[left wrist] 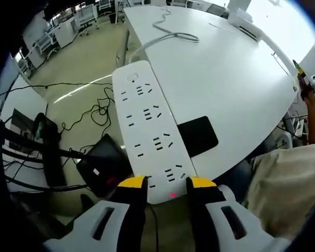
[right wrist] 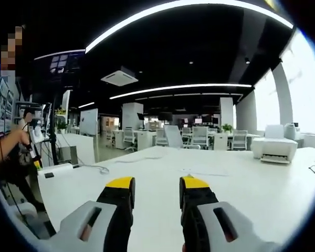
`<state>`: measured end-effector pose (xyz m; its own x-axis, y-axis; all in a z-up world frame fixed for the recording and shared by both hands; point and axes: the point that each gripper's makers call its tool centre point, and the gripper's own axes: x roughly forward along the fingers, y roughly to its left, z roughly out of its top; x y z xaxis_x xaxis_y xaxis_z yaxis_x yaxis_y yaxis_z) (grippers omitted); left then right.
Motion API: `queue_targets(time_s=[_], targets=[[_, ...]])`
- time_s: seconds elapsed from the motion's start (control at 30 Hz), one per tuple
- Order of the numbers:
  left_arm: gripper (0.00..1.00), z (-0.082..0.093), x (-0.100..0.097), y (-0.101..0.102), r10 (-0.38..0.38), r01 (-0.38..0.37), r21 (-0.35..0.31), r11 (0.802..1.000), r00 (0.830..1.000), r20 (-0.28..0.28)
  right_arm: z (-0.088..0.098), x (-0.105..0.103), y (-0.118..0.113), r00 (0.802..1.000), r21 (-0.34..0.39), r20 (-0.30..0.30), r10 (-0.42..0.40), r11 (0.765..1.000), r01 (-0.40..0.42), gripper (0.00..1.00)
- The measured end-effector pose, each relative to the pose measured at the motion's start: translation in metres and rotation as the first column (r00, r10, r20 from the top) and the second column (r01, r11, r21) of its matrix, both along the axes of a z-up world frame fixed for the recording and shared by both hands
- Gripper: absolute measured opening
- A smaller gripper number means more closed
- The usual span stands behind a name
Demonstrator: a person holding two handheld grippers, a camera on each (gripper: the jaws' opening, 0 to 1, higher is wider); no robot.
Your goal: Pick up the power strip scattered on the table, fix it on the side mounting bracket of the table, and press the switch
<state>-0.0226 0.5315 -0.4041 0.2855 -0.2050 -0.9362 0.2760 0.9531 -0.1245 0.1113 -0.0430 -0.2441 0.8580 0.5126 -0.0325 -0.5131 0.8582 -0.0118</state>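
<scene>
Flanking power strip [left wrist: 149, 131]: table [left wrist: 236, 79], black pad [left wrist: 198, 135].

open-plan office | dark ceiling, curved LED strips [right wrist: 173, 8], ceiling AC unit [right wrist: 119, 76] | white table [right wrist: 241, 178] | office chairs [right wrist: 199, 135] | bright windows [right wrist: 310, 89] | beige floor [left wrist: 89, 58], black cables [left wrist: 97, 113]

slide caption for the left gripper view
Left gripper poised at the white power strip's lit-switch end along the table edge.

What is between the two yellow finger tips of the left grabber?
In the left gripper view, the near end of the white power strip, with its lit red switch light, sits between the left gripper's jaws, by the table edge.
</scene>
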Motion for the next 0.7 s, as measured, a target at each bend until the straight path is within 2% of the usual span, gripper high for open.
queue_targets(time_s=[0.7], targets=[[0.32, -0.001, 0.001, 0.003, -0.002, 0.002, 0.006, 1.0, 1.0, -0.015, 0.024, 0.004, 0.061, 0.987, -0.019, -0.013, 0.16, 0.987, -0.16, 0.09]])
